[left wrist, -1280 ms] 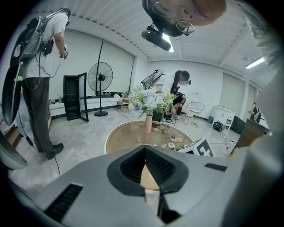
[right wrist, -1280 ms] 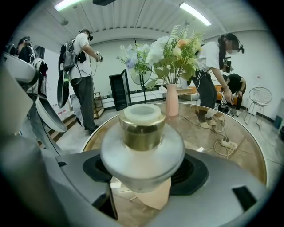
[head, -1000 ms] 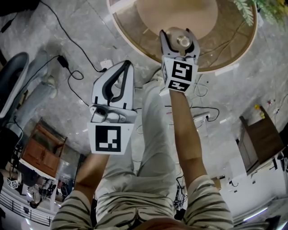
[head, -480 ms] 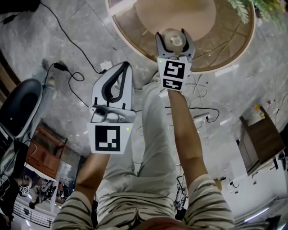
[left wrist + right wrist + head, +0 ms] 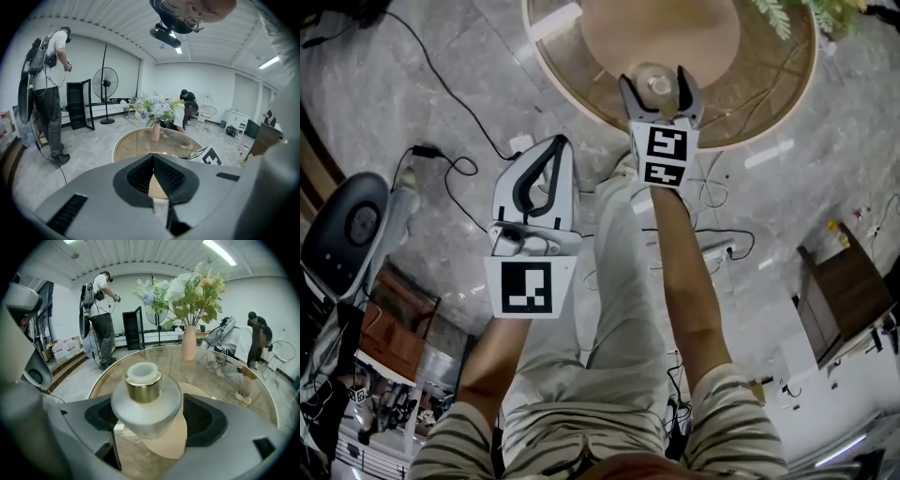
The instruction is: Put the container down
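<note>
The container (image 5: 146,399) is a round frosted jar with a gold collar and a white top. It stands between the jaws of my right gripper (image 5: 150,420), above a beige round mat (image 5: 168,439) on the glass table (image 5: 225,362). These jaws are opening, and the mat shows in a gap between the jar and the right pad. In the head view the container (image 5: 657,85) sits between the spread fingers of the right gripper (image 5: 654,79) over the table's near edge. My left gripper (image 5: 555,142) hangs off the table over the floor, its tips together and empty.
A pink vase of flowers (image 5: 189,345) stands on the far side of the table. Cables (image 5: 450,75) trail across the marble floor and a dark chair (image 5: 347,225) is at the left. People stand and sit further back in the room, near a floor fan (image 5: 104,84).
The right gripper has reached a little further over the table with the jar, and its fingers have spread wider. The left gripper has stayed put.
</note>
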Motion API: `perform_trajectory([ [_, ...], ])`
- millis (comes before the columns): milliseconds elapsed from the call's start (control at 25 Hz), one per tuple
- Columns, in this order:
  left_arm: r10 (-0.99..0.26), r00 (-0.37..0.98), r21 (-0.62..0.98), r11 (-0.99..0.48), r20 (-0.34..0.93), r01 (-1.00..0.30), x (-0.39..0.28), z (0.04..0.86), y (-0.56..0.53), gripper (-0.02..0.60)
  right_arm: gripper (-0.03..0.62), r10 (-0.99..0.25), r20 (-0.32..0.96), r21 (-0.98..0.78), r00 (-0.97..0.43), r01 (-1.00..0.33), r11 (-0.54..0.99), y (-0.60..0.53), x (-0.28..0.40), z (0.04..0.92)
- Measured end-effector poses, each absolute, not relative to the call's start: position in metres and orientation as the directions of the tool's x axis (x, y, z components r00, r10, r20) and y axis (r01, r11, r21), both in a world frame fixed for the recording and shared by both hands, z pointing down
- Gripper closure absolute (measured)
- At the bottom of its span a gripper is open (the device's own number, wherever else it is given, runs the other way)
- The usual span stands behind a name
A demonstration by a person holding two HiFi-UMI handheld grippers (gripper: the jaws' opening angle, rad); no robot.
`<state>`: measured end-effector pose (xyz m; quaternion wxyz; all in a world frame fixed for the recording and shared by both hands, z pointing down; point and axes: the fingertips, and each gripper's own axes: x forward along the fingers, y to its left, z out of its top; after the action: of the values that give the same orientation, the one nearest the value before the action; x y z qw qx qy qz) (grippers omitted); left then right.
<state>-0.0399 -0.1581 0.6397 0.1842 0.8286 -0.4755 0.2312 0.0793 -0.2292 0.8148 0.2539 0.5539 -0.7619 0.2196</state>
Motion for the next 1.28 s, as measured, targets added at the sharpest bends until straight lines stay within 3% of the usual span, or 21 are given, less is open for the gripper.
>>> perform_trajectory([
  [280,-0.739,0.45,0.047,-0.495,0.501,-0.867,-0.033,0.598,-0.152,0.583,0.207,-0.776,0.582,-0.018,-0.245,-0.957,0.288,-0.213,0.093,0.756],
  [760,-0.754,0.498,0.057,-0.528,0.428,-0.847,-0.028,0.53,-0.157,0.583,0.28,-0.824,0.509,-0.087,-0.248,-0.968,0.237,-0.186,0.097,0.643],
  [1120,-0.744,0.564,0.002,-0.604,0.359,-0.797,-0.018,0.439,-0.154,0.583,0.433,-0.863,0.421,-0.111,-0.278,-0.96,0.256,-0.152,0.079,0.519],
  [1280,-0.744,0.568,0.022,-0.6,0.353,-0.8,-0.026,0.396,-0.14,0.583,0.473,-0.883,0.396,-0.1,-0.252,-0.968,0.231,-0.136,0.087,0.468],
])
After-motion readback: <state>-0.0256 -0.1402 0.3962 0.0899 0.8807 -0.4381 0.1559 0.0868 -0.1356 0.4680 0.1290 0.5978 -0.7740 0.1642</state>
